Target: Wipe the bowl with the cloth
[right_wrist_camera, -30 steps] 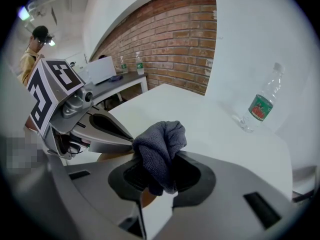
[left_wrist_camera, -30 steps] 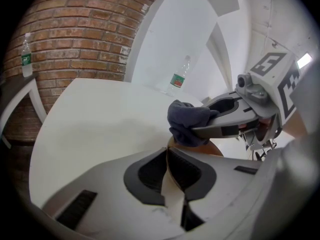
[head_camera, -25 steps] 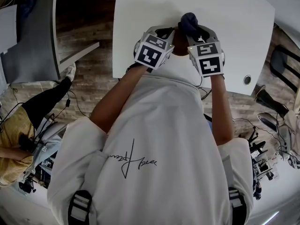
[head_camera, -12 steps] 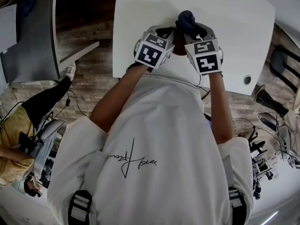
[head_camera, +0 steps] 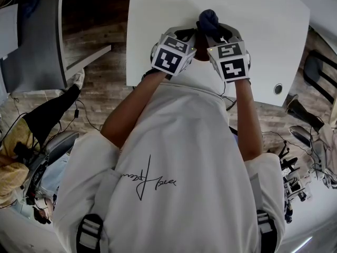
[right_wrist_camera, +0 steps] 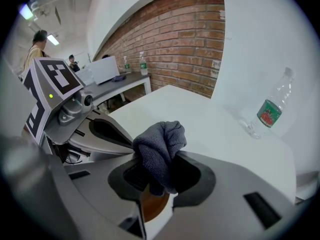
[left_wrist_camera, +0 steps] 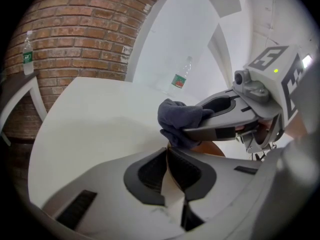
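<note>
Further off, a clear bottle (right_wrist_camera: 267,109) sits on the white tabletop (head_camera: 158,25), well apart. The tongs' bodies hide most of the brown bowl (left_wrist_camera: 212,148) (only slivers show). The left tongs (left_wrist_camera: 169,159) pinch its rim; the right tongs (right_wrist_camera: 159,176) clamp the grey cloth (right_wrist_camera: 160,149), bunched over it.

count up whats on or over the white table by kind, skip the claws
cloth: 1
bowl: 1
plastic bottle: 1
total: 3
</note>
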`<state>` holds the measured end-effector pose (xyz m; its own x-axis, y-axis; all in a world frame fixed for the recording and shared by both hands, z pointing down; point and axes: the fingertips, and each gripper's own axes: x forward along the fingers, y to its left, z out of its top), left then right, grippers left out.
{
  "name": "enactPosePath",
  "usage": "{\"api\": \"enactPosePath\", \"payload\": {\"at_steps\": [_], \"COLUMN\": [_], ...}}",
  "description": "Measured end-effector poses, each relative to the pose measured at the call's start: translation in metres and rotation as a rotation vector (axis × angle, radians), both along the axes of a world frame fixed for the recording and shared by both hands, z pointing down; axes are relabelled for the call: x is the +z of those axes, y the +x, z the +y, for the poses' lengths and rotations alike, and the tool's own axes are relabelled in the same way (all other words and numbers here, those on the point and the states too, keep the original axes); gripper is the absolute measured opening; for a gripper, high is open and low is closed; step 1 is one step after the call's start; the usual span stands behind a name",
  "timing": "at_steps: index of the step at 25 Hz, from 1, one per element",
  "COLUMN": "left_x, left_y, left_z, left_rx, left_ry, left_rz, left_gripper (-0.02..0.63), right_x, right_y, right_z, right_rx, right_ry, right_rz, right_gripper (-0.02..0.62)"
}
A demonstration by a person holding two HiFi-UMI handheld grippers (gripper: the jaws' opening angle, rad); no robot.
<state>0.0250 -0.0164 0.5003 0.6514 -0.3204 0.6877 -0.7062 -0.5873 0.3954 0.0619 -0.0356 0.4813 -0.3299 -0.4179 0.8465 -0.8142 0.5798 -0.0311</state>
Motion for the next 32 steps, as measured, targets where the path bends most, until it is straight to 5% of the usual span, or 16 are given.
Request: {"api": "enactPosePath", "payload": {"at_steps": [32], "left_x": [-0.003], "left_y": [0.008], "left_z": [0.003], "left_rx": [0.0], "left_ry": [0.022], "left_rz": [-0.012], "left_gripper": [0.021], "right_x": [-0.004], "right_y": [0.021], "right_z": [0.007], "right_rx": [0.012], "right_ry": [-0.018], "right_rz": [-0.019], "right_gripper": [0.084]}}
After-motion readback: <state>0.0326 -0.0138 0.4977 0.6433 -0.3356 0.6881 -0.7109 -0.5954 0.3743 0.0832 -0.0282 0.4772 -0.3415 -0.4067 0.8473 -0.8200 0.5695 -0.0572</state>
